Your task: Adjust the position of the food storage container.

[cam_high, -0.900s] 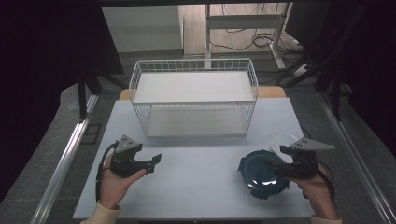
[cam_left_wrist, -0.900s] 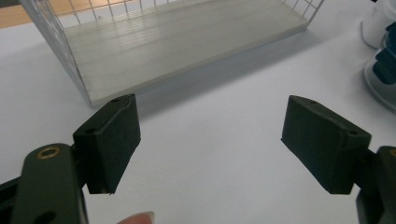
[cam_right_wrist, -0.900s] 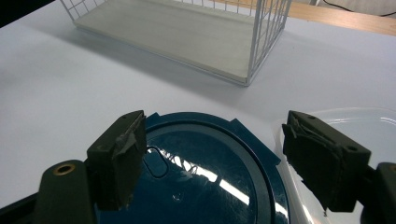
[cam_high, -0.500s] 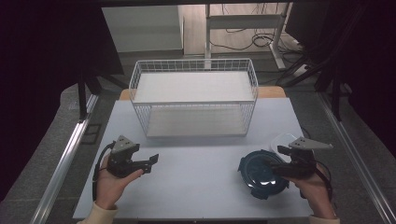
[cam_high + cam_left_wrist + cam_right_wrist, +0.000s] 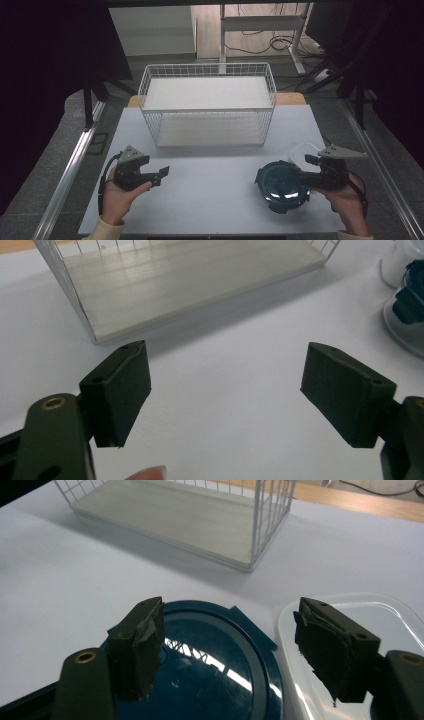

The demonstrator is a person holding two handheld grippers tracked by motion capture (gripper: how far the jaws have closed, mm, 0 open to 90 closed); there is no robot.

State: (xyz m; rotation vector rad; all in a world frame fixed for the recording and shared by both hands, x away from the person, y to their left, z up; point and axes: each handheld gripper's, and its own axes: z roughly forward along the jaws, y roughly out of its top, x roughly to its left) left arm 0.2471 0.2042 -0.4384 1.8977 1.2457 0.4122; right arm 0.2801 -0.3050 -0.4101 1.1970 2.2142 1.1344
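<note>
High view: the left claw [image 5: 162, 175] hangs over bare white surface [image 5: 210, 185], well apart from the right claw [image 5: 302, 170] at the dark blue lid [image 5: 280, 186].
Left claw view: jaws spread wide with nothing but surface between them; a fingertip [image 5: 147, 473] shows at the bottom edge.
Right claw view: jaws stand apart above the blue lid [image 5: 210, 665], gripping nothing; the clear container [image 5: 350, 625] lies just beside the lid, which overlaps its edge.
Wire basket [image 5: 207, 107]: at the far side of the surface, holding a pale board [image 5: 207, 130] as its floor.
Clear container contents: cannot tell.
</note>
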